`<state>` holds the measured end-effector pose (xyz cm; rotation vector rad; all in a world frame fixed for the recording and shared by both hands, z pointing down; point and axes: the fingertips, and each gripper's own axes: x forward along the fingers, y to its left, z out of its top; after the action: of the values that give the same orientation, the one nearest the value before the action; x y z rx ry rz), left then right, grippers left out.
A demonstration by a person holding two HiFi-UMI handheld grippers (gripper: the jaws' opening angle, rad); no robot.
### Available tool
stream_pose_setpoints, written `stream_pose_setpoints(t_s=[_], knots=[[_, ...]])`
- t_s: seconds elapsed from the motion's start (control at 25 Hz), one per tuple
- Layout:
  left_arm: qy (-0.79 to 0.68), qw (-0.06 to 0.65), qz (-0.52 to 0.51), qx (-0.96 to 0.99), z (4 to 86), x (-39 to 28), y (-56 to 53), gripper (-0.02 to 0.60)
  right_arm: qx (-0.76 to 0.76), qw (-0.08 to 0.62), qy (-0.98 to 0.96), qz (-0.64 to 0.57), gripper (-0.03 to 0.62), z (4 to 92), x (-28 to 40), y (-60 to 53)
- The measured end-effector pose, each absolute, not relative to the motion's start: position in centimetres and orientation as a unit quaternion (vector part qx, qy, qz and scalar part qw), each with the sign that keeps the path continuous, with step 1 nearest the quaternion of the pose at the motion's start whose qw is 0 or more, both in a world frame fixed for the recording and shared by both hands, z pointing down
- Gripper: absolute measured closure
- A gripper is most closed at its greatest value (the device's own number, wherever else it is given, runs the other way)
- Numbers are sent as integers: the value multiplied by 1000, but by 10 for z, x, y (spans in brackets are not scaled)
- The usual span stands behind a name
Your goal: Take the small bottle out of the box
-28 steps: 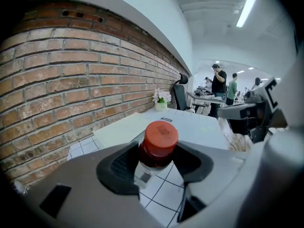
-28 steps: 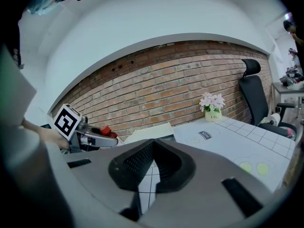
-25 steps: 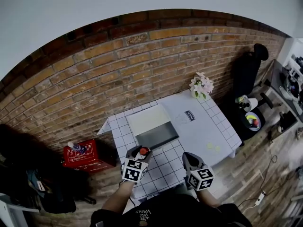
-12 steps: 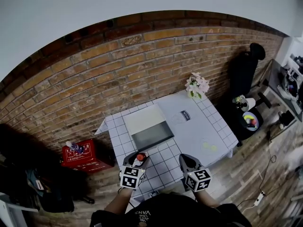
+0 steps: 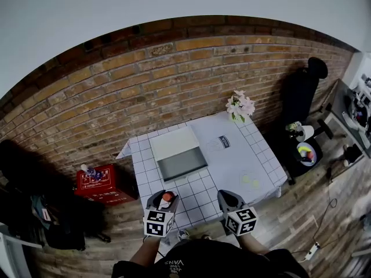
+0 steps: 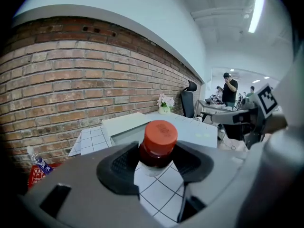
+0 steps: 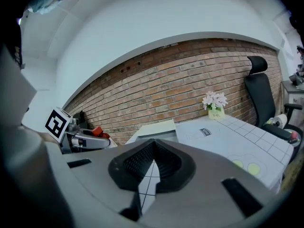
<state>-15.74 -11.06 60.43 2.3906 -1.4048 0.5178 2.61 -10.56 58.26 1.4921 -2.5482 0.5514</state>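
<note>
Both grippers have drawn back toward 6 o'clock since the earlier frame, away from the open white cardboard box, to the near edge of the white grid-patterned surface. The left gripper is clamped just under the cap of the small dark bottle with the orange-red cap, upright and clear of the box, which lies at 12 o'clock from it. The right gripper has its jaws closed with nothing between them. The bottle looks best kept upright, then lowered onto bare squares until its base rests before the grip loosens. A dark label on the surface is too small to read.
</note>
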Motion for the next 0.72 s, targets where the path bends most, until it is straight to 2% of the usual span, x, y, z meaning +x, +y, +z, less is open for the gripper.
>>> stream_pose_setpoints(t_s=[0.72], knots=[[-550, 178, 168, 798, 613, -156, -44, 356, 433, 84, -879, 183, 595, 595, 27, -75]])
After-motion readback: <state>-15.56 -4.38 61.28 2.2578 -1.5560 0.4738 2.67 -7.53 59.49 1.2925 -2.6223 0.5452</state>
